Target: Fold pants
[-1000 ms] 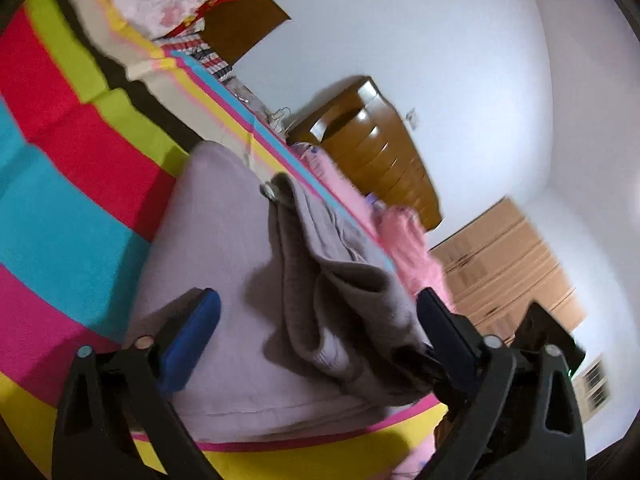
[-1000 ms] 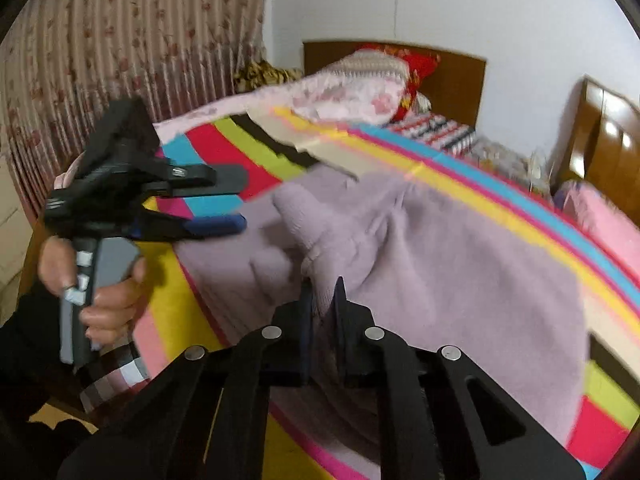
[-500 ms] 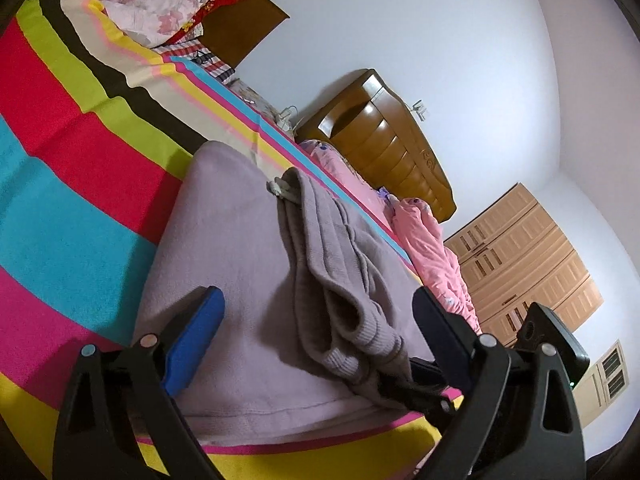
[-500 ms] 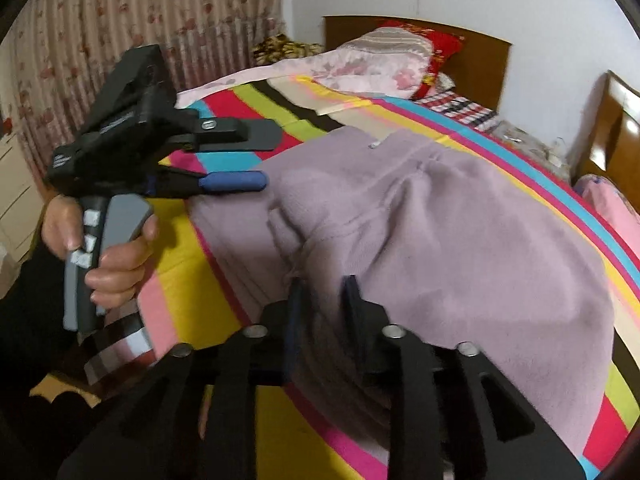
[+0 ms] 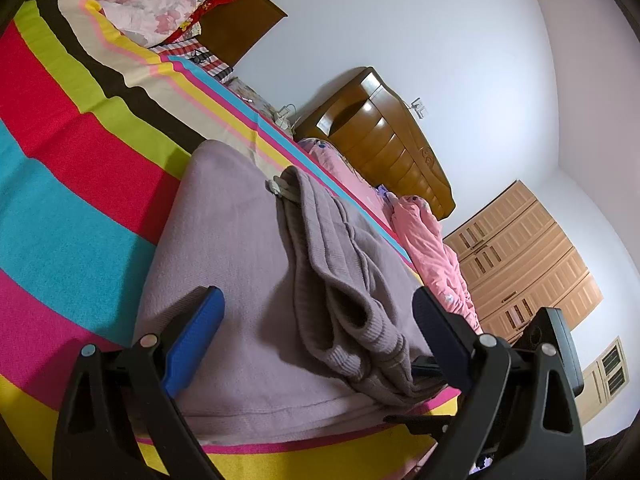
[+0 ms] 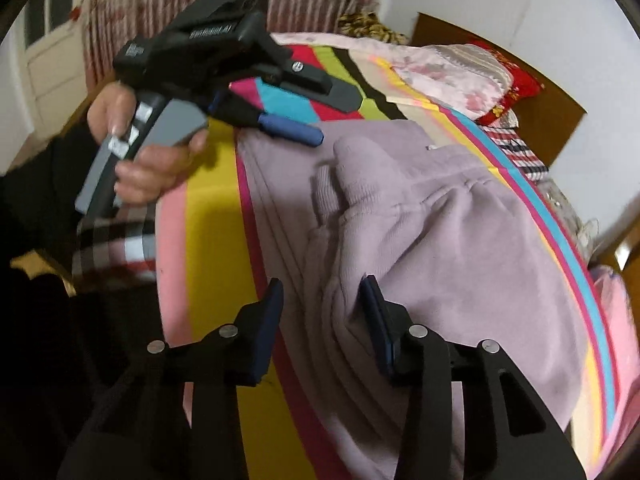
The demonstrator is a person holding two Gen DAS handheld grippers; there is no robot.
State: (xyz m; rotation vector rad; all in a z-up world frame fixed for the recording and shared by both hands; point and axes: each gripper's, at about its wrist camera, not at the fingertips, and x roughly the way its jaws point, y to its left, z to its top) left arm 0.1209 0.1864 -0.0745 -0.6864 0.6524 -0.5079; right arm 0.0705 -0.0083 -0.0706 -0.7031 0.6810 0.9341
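Lilac knit pants [image 5: 240, 260] lie flat on the striped bed, near its front edge. One leg is folded back over them as a loose, rumpled bundle [image 5: 340, 280], its ribbed cuff toward me. My left gripper [image 5: 316, 298] hovers open just above the pants, its blue pads [image 5: 196, 328] wide apart on either side of the bundle. My right gripper [image 6: 322, 284] is open too and points down at the pants [image 6: 460, 240]. Cloth lies under and between its fingers, with no pad pressing on it. In the right wrist view a hand holds the left gripper [image 6: 332, 120] over the pants' far corner.
The striped blanket [image 5: 80, 208] covers the bed. Pillows [image 5: 132, 4] are heaped at the wooden headboard [image 5: 244, 20]. A pink garment [image 5: 432, 248] lies past the pants, by a second headboard [image 5: 384, 152]. Behind it is a wardrobe [image 5: 528, 256]. A flowered curtain [image 6: 160, 8] hangs to the left.
My right gripper was shut on a raised fold of the pants; it has opened, rolled and sunk a little. The fold has dropped onto the flat cloth. The left gripper has stayed put.
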